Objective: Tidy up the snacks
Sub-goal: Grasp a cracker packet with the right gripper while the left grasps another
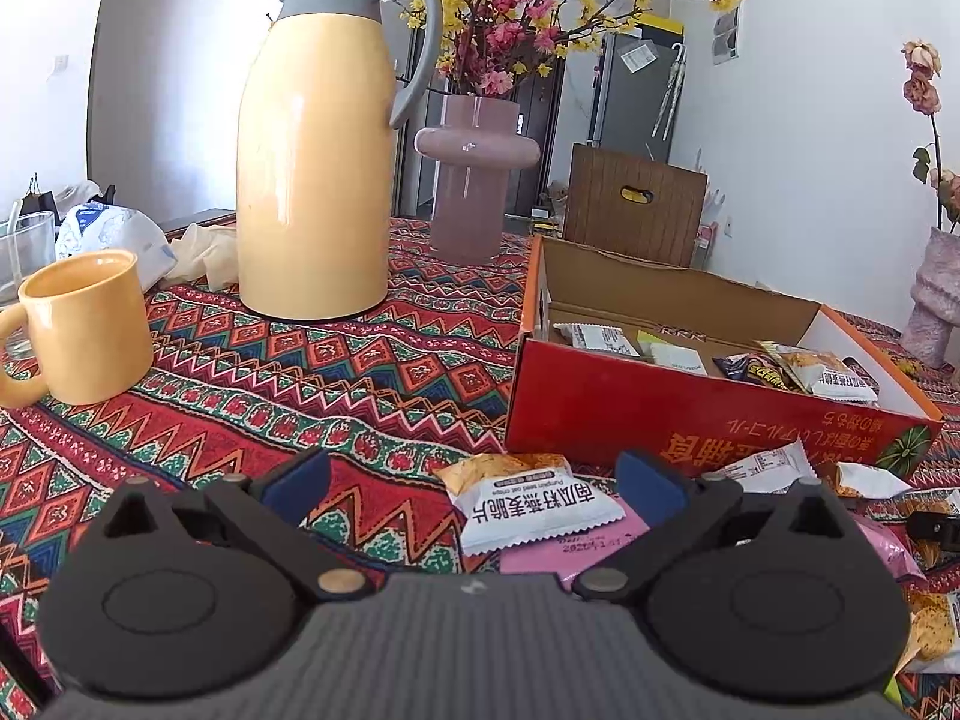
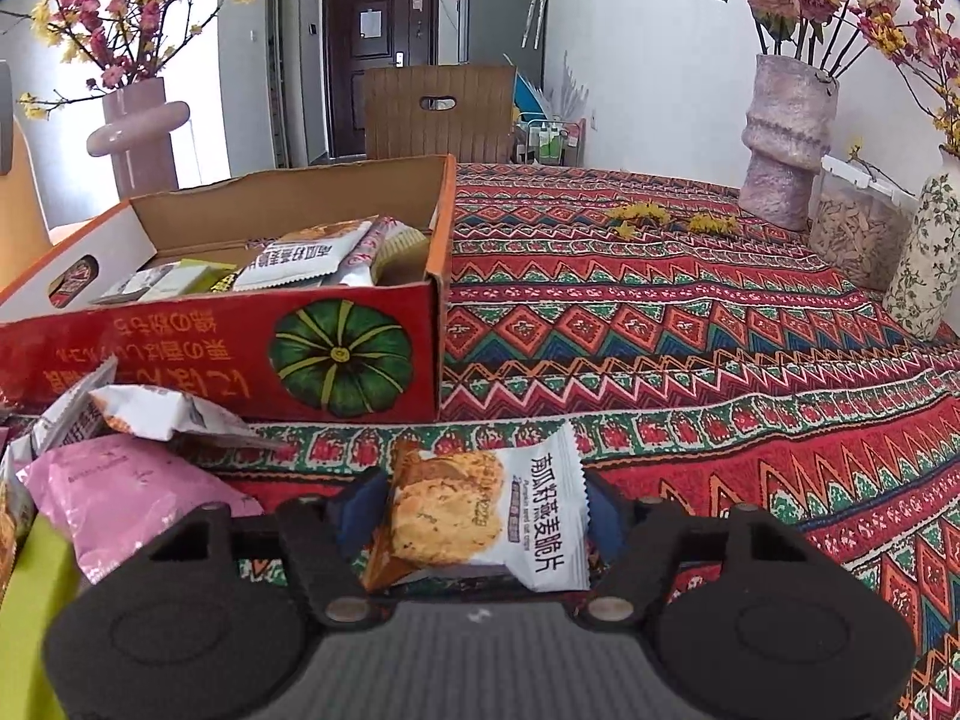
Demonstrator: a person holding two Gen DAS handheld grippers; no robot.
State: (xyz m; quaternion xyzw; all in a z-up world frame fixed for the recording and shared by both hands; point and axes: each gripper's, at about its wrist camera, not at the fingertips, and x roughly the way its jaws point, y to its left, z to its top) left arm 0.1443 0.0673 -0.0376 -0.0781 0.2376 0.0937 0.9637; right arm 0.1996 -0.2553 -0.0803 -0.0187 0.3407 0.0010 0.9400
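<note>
A red cardboard box (image 1: 690, 420) (image 2: 210, 360) on the patterned tablecloth holds several snack packets. In the left wrist view my left gripper (image 1: 474, 489) is open, its jaws wide apart on either side of a white oat-crisp packet (image 1: 528, 504) that lies on a pink packet (image 1: 564, 552) in front of the box. In the right wrist view my right gripper (image 2: 480, 510) is shut on another white oat-crisp packet (image 2: 480, 516), held just above the cloth in front of the box's right corner. More loose packets (image 2: 120, 480) lie to its left.
A yellow thermos jug (image 1: 318, 162), a yellow mug (image 1: 84, 324) and a pink vase of flowers (image 1: 474, 180) stand left of and behind the box. Vases (image 2: 786, 144) and a jar (image 2: 858, 234) stand at the table's far right. A brown chair (image 2: 438, 114) is behind the table.
</note>
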